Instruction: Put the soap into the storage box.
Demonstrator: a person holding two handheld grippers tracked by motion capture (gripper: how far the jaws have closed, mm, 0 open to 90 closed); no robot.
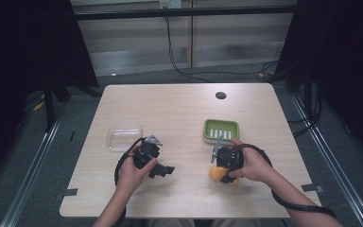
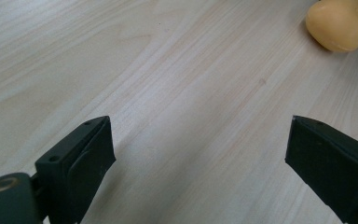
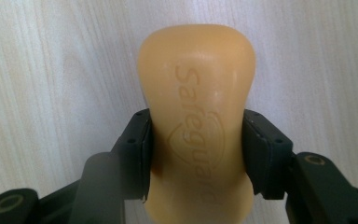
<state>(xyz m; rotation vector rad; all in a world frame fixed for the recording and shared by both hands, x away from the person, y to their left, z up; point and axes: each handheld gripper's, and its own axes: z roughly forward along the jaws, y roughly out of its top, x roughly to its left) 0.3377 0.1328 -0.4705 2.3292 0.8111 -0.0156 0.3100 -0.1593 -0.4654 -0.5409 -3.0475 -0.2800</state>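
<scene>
Gripping soap (image 3: pixel 198 121) with my right gripper (image 3: pixel 196 154), pads pinching its waist, long axis running straight ahead between the fingers (image 3: pixel 135 149). Dish (image 1: pixel 222 130) sits just beyond the fingertips. Left gripper (image 2: pixel 200 158) gapes wide, empty, soap well off to its side.

- Light wooden table (image 1: pixel 179 113): bears every item below.
- Green slotted soap dish (image 1: pixel 222 130): landmark, right of centre.
- Clear plastic lid (image 1: pixel 124 137): well left of the dish.
- Orange bar of soap (image 1: pixel 216 173): nearer the person than the dish, just before it.
- Small black round disc (image 1: pixel 220 95): behind the dish, near the far edge.
</scene>
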